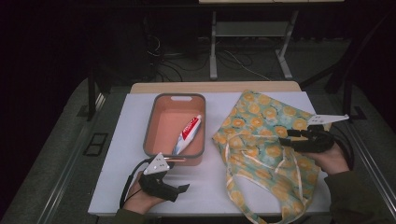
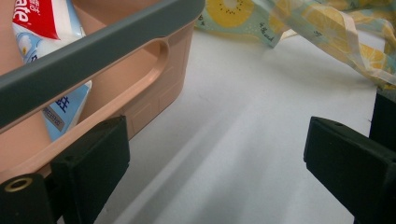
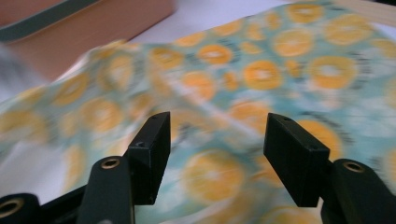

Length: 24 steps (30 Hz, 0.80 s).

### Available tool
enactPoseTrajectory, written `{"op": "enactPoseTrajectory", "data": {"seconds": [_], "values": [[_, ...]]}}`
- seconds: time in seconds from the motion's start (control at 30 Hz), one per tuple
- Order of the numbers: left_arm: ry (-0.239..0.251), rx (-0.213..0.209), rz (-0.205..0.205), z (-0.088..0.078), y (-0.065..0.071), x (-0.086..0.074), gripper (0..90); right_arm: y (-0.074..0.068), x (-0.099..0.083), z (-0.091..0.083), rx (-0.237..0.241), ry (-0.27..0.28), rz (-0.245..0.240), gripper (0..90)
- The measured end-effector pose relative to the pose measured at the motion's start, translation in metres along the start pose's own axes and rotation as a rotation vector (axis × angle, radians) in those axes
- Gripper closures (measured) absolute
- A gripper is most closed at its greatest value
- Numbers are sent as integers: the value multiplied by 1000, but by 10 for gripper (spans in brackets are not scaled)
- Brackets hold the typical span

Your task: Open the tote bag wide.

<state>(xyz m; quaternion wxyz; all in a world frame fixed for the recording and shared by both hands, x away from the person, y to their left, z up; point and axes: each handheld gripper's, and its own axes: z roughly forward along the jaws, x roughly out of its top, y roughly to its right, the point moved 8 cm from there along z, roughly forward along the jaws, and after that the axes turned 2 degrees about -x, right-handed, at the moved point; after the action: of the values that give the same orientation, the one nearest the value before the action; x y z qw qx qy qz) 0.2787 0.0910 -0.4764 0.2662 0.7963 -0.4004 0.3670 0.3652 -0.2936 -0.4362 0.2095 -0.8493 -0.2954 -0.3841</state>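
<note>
A soft cloth bag, green-blue with yellow-orange round fruit slices on it (image 1: 266, 140), lies flat on the right half of the white surface (image 1: 205, 186). It reaches from near the far edge almost to the near edge, and its pale straps lie loose on top of it.

The right tongs (image 1: 292, 136) are above the bag, near the right edge of the surface. In the right gripper view the right tongs (image 3: 217, 140) are spread apart, with the bag under them and nothing pinched between them.

A pink plastic tub with a grey rim (image 1: 150, 126) sits in the middle of the surface, just left of the bag. A white, red and blue toothpaste tube (image 1: 187, 133) lies inside it, along its right wall.

The left tongs (image 1: 183, 187) rest near the near edge of the surface, just in front of the tub. In the left gripper view the left tongs (image 2: 217, 158) are let go and wide apart, with bare white surface between them.
</note>
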Motion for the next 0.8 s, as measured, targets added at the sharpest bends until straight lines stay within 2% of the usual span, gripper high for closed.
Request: {"op": "enactPoseTrajectory", "data": {"seconds": [0.03,0.07,0.1,0.13,0.2,0.27,0.37,0.43,0.53,0.63,0.73,0.8], "values": [[1,0,0,0,0,0,55,0,0,0,0,0,0,401],[2,0,0,0,0,0,55,-18,-7,1,22,-26,-47,395],[1,0,0,0,0,0,55,-18,-7,1,22,-26,-47,395],[1,0,0,0,0,0,56,-32,-15,3,33,-45,-79,396],[1,1,0,0,0,0,56,-46,-21,4,58,-71,-103,397],[0,1,0,0,0,0,56,-60,-26,6,96,-74,-121,405],[-1,1,1,1,0,0,56,-75,-35,16,131,-106,-168,430],[-1,1,1,1,1,0,57,-78,-41,25,136,-144,-193,445],[0,0,1,1,1,0,59,-75,-51,35,116,-196,-220,482],[-3,-1,2,1,1,0,60,-70,-57,42,107,-220,-231,516],[-3,-1,2,1,1,0,60,-69,-63,47,106,-254,-251,505],[-1,1,0,0,1,0,60,-70,-64,48,104,-250,-263,501]]}}
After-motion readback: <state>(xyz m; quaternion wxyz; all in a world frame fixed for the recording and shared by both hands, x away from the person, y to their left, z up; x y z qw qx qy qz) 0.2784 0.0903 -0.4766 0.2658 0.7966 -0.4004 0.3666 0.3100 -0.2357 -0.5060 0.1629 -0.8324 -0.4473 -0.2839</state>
